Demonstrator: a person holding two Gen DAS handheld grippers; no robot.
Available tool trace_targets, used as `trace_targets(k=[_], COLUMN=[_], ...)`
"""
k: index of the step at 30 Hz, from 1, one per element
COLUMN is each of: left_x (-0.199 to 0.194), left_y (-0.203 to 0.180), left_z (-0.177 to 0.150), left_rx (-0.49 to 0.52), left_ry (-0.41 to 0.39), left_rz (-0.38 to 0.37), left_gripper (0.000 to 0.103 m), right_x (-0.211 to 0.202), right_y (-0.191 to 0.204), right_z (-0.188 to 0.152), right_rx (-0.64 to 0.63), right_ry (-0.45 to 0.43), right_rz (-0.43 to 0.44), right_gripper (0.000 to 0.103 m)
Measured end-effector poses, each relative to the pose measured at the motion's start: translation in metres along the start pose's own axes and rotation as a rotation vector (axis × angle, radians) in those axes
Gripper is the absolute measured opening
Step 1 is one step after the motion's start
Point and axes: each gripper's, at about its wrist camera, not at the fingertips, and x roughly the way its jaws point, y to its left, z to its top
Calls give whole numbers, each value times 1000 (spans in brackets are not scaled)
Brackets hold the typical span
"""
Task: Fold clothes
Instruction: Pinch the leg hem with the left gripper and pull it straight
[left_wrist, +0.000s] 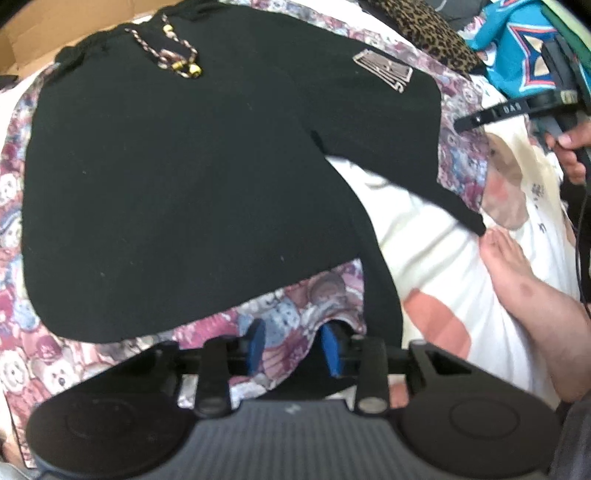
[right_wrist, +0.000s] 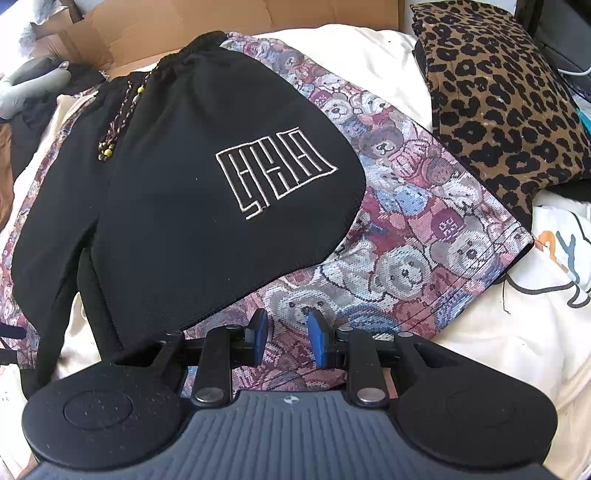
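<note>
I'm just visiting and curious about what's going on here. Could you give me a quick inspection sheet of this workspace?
Surface: cream bedding, rumpled.
Job's things: black shorts with teddy-bear panels, spread flat.
Clutter: leopard-print cloth, cardboard box, turquoise garment.
Grippers: left gripper and right gripper each straddle the shorts' hem; grip unclear.
Cables: dark cable at the left wrist view's right edge.
Surroundings: bare foot on the bedding.

Home bedrm: cream bedsheet (right_wrist: 509, 332), leopard cushion (right_wrist: 495, 103), clothes piled, cardboard box (right_wrist: 258, 14).
</note>
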Motion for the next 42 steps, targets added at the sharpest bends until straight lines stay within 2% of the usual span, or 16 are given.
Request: trace_targets(k=[2,3,4,7,10,13,18,22,27,31,35,39,42], left_x=[7,8,10,7,-3,-6,-8,-1,-1,-15,-35,-33,-17], left_y=[-3,-3,-2,3,5,3,6,0,3,12,28,34,23], left_z=[1,0,-1,-3,-8,-15,-23,-31,-32,-30,-23,-8,-1], left_rx=[17,20,22,-4,-4,16,25,82,100,62,-18,-113,-118], left_ry=[8,4,0,-14,-14,2,12,30,64,71,27,-30,-33], left_rz=[-1,0,0,-38,-80,-88,-84,-66,-51,-71,-103,-133,-157], left_gripper=[22,8,3,1,0,0,0,0,1,8,8,9,9], right_x=[1,0,0,1,2,2,-1,-3,-3,3,8,10,7], right_y=[1,1,2,1,0,2,13,19,23,26,26,24,19], right_z=[0,0,0,-1,-1,1,8,14,20,20,15,11,12], right_rx=[-3,-5,-7,-3,-1,-7,-43,-52,-63,-70,-71,-65,-57], right_ry=[1,1,1,4,5,1,-20,-32,-37,-22,-2,6,-10], right_rz=[2,3,4,3,3,6,24,46,75,83,75,68,53], right_gripper=[31,31,31,31,32,32,31,31,31,32,32,32,32])
